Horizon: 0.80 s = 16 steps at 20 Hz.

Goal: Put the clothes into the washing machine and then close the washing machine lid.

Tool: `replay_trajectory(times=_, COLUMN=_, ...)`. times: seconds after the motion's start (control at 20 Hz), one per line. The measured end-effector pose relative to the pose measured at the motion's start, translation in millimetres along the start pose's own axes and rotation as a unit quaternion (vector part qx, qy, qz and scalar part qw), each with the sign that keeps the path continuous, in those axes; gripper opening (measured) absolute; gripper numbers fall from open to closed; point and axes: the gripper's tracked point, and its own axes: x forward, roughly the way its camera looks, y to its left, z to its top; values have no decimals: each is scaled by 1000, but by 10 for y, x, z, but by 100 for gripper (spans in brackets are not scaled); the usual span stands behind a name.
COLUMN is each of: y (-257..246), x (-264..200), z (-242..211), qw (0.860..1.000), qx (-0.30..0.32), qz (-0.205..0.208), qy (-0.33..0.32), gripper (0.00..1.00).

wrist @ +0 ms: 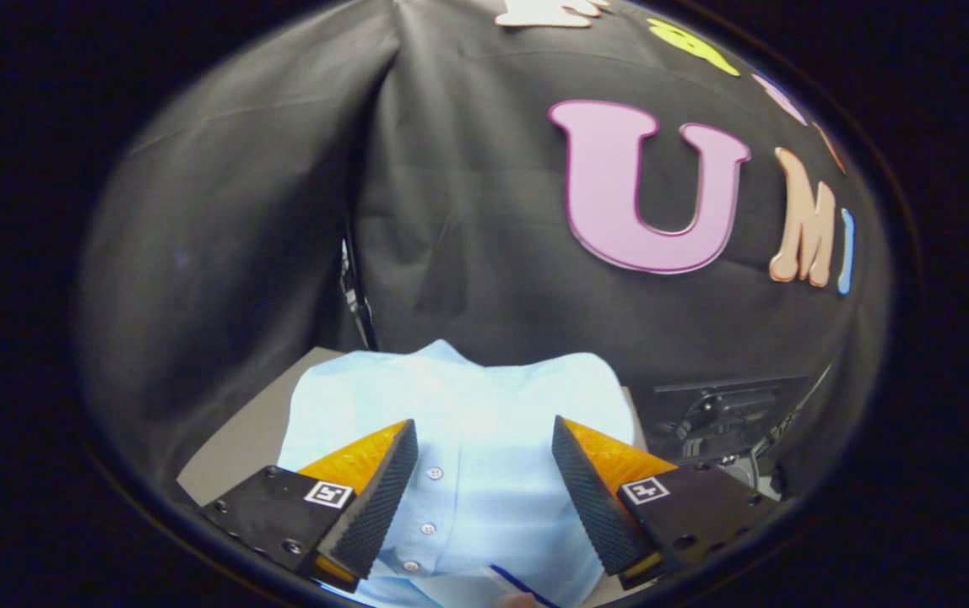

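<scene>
A folded light blue shirt (468,422) with a row of small buttons lies on a grey table (240,439). My gripper (483,432) hovers over it with its two orange-and-black fingers (375,498) spread wide apart. The shirt's button strip runs between the fingers and the cloth reaches a little beyond their tips. Nothing is pressed between the pads. Whether the fingers touch the cloth I cannot tell. The black frame of a machine (729,414) stands just to the right of the shirt, beyond the right finger.
The black cloth wall hangs close behind the table. A dark upright strut (358,295) stands at the fold in the cloth, behind the shirt's far left corner. A thin dark blue line (518,584) crosses the shirt's near edge.
</scene>
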Motion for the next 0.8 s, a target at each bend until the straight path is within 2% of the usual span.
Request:
replay_trajectory(times=0.05, y=-66, x=67, z=-145, qw=999, qx=-3, qz=-14, qy=34, gripper=99)
replay_trajectory(times=0.1, y=-37, x=43, z=-269, qw=997, qx=20, qz=-5, qy=75, gripper=98)
replay_trajectory(times=0.15, y=7, x=106, z=-246, qw=996, qx=64, qz=1, qy=66, gripper=85)
replay_trajectory(times=0.2, y=-13, x=177, z=-283, qw=995, qx=76, qz=0, qy=70, gripper=72)
replay_trajectory(times=0.35, y=-120, x=56, z=-287, qw=996, qx=57, qz=2, qy=73, gripper=33)
replay_trajectory(times=0.4, y=-109, x=26, z=-315, qw=997, qx=38, qz=17, qy=70, gripper=21)
replay_trajectory(times=0.5, y=-141, x=-51, z=-351, qw=996, qx=9, qz=56, qy=68, gripper=21)
replay_trajectory(times=0.55, y=-185, x=-113, z=-371, qw=995, qx=26, qz=68, qy=65, gripper=20)
replay_trajectory(times=0.65, y=-216, x=-203, z=-391, qw=989, qx=73, qz=106, qy=72, gripper=3)
replay_trajectory(times=0.8, y=-483, x=-245, z=-348, qw=986, qx=98, qz=122, qy=62, gripper=3)
